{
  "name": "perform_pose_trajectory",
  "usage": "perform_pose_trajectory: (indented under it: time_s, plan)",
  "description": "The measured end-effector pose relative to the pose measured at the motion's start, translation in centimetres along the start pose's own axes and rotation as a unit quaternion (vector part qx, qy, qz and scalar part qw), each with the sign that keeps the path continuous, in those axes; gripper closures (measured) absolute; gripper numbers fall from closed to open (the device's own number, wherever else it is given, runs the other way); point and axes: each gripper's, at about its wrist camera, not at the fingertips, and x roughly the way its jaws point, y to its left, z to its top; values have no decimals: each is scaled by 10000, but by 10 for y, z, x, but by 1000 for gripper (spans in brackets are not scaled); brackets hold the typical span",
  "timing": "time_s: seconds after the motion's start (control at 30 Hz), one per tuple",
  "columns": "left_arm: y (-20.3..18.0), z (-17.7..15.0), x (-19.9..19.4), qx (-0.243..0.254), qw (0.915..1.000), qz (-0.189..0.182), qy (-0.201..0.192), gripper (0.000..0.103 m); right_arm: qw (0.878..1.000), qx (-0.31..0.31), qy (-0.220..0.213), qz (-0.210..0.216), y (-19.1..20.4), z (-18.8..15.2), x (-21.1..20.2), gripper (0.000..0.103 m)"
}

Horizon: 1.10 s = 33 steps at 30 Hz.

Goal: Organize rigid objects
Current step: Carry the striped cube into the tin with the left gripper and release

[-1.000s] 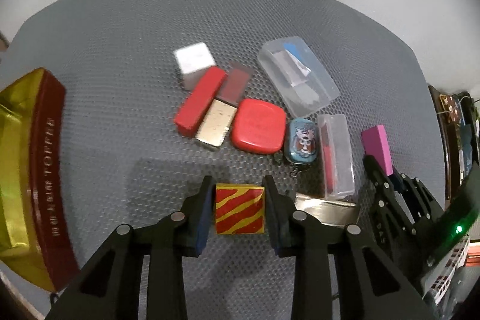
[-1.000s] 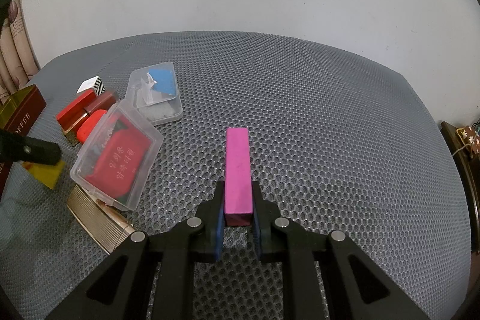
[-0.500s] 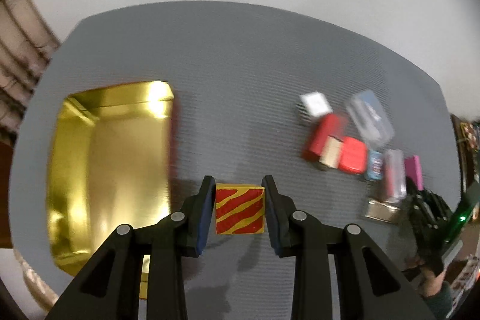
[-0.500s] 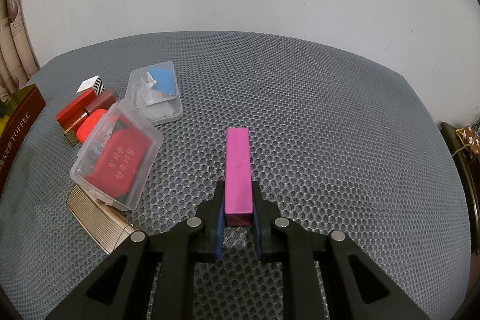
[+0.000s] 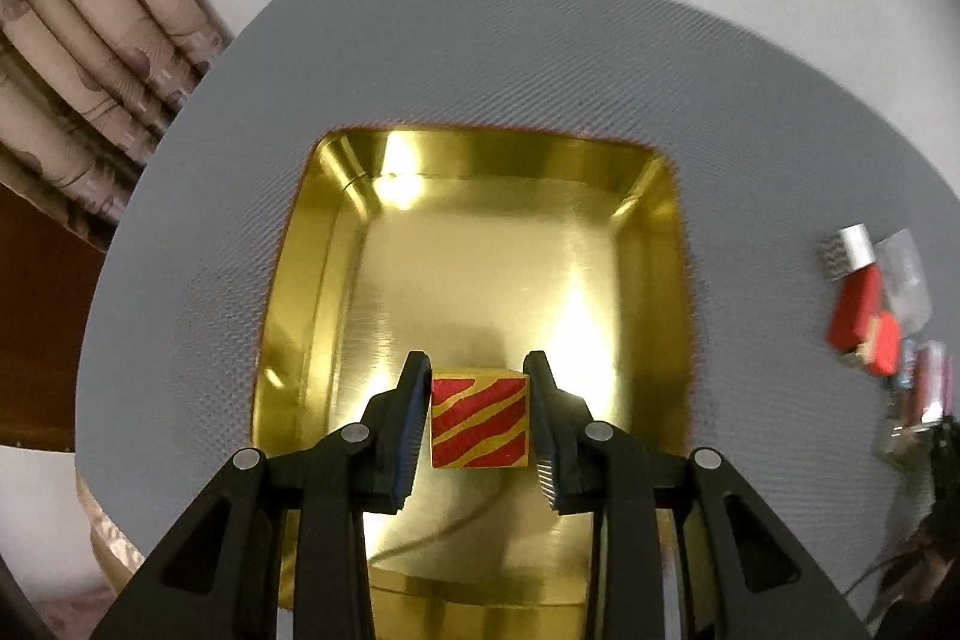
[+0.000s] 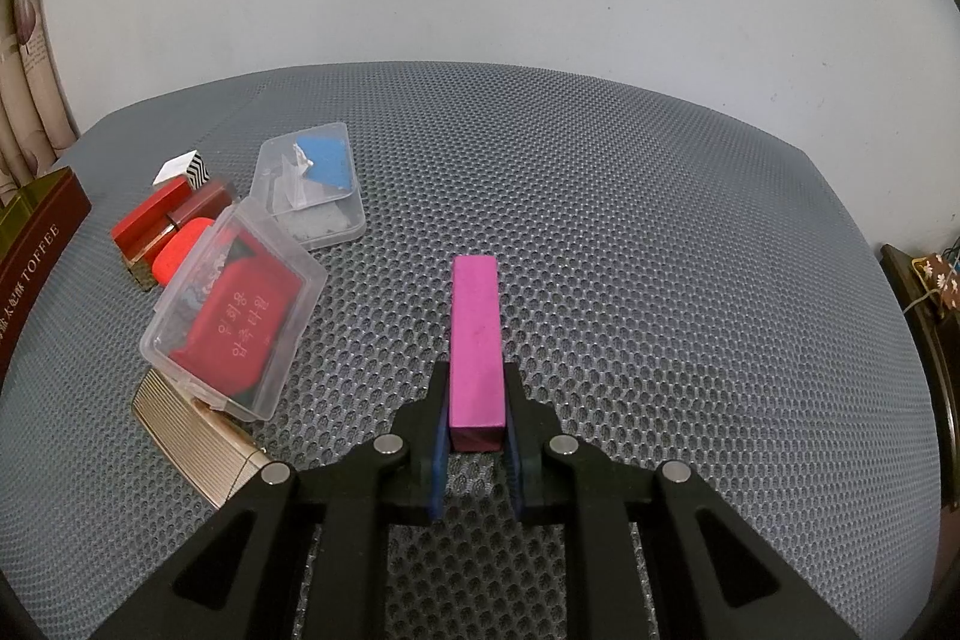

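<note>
The left tool [image 5: 479,421] is closed on a small cube with red and gold stripes [image 5: 479,421], one pad on each of two opposite sides, so the patterned face looks at the camera. It holds the cube above the gold tin tray [image 5: 336,244], over the near half of its shiny floor; whether the cube already touches the floor I cannot tell. This position probably means the tray is the collecting place and the cube is about to be let go there.

The right tool [image 6: 475,439] is closed on the near end of a long pink block [image 6: 474,340], which points away along the fingers. It seems to wait its turn.

Left of it lies the pile not yet sorted: a clear plastic case with a red item inside [image 6: 234,325], a second clear case with something blue [image 6: 312,184], red boxes [image 6: 150,226] and a ribbed gold box [image 6: 192,445].

The counter [image 6: 660,250] is covered with a grey mesh mat of honeycomb pattern. Behind it is a plain pale wall, and a curtain [image 5: 90,58] hangs at the left.
</note>
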Motion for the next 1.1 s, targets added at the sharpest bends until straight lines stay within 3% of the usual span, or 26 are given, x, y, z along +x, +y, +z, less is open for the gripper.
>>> perform_pose_trajectory:
  time_s: [0.37, 0.73, 1.1]
  plan:
    - [27, -4, 44, -95, 9996, 15, 279, 75, 10000, -34, 4, -37, 22, 8, 1, 88]
    - [36, -10, 37, -116, 9996, -112, 250, 74, 10000, -63, 4, -71, 22, 9, 1, 88]
    - [39, -22, 6, -247, 9995, -31, -200, 67, 10000, -55, 3, -64, 22, 9, 1, 88]
